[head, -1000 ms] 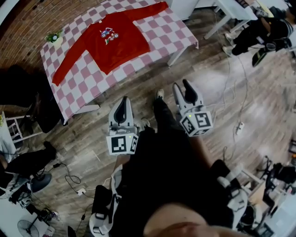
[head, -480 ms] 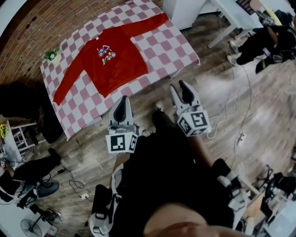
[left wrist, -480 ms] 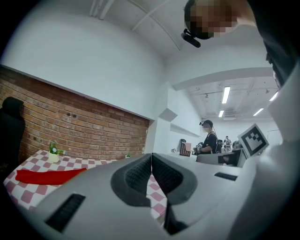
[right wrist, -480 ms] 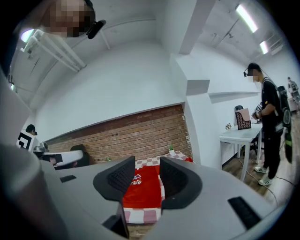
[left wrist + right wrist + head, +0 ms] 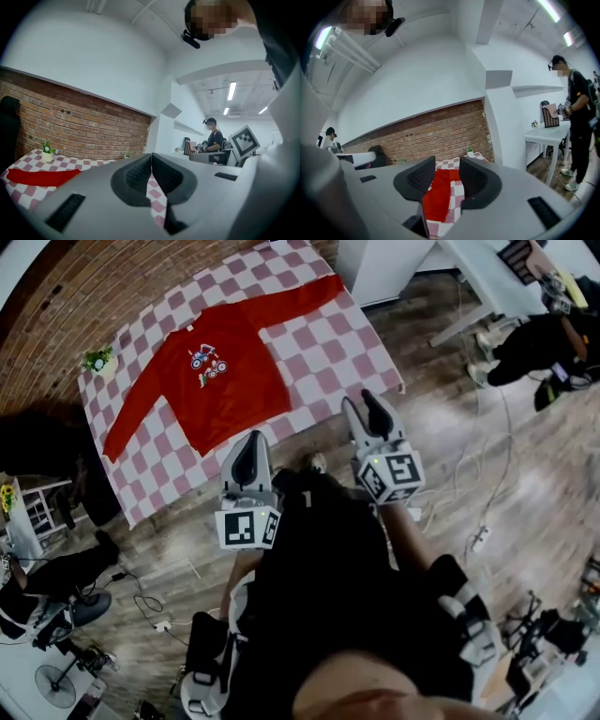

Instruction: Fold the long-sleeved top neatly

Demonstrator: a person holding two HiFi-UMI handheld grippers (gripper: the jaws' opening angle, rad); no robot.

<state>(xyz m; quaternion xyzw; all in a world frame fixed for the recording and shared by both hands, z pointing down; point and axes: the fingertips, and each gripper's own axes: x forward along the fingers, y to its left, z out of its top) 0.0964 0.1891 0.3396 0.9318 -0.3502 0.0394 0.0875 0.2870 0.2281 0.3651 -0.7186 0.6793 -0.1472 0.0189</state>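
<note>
A red long-sleeved top [image 5: 211,371] with a small print on the chest lies spread flat, sleeves out, on a table with a pink and white checked cloth [image 5: 323,348]. My left gripper [image 5: 248,454] hangs just short of the table's near edge, shut with nothing in it. My right gripper [image 5: 366,415] is at the near right edge of the cloth, open and empty. In the left gripper view a red sleeve [image 5: 40,176] shows at the left. The right gripper view frames the top [image 5: 439,197] between its open jaws.
A small potted plant [image 5: 97,359] stands at the table's far left corner. A brick wall [image 5: 66,287] runs behind the table. A white table [image 5: 469,268] and a person in black [image 5: 530,343] are at the right. Cables [image 5: 150,601] trail over the wooden floor.
Both grippers have come closer to the table; it and the top sit lower and nearer in the head view. Neither jaw gap has changed.
</note>
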